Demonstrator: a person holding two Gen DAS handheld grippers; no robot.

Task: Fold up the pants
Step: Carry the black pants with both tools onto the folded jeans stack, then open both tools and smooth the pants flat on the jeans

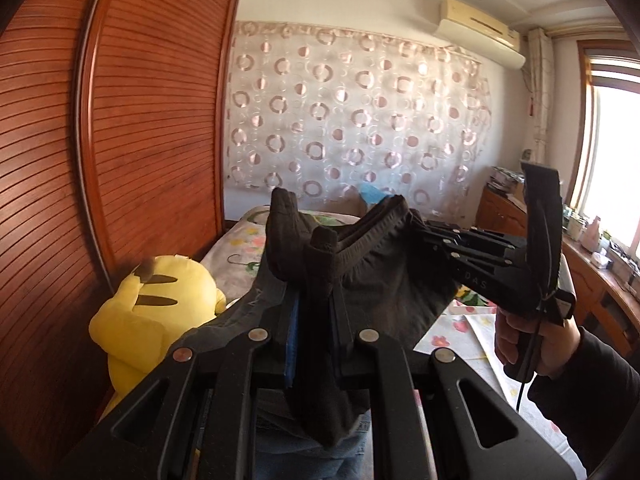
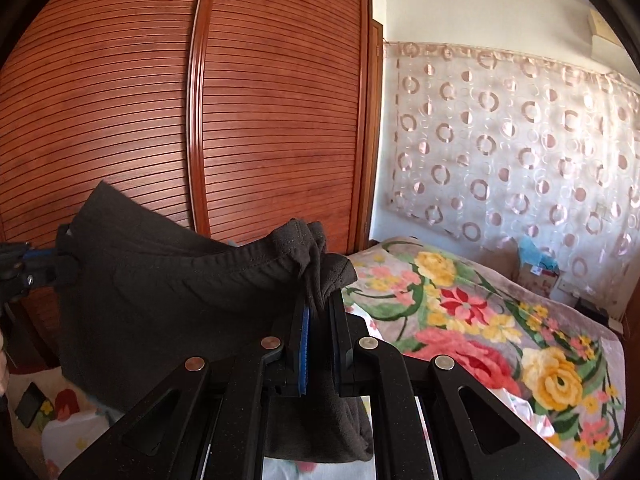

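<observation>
Dark brown pants hang in the air above the bed, held by the waistband between both grippers. My left gripper is shut on one end of the waistband, cloth bunched between its jaws. My right gripper is shut on the other end; it also shows in the left wrist view, reaching in from the right with the hand behind it. In the right wrist view the pants stretch left to the left gripper at the frame edge. The legs hang below, mostly hidden.
A bed with a floral blanket lies below and ahead. A wooden slatted wardrobe stands to the left. A yellow plush toy sits by the wardrobe. A wooden desk with small items runs under the window. A dark phone lies on the bedding.
</observation>
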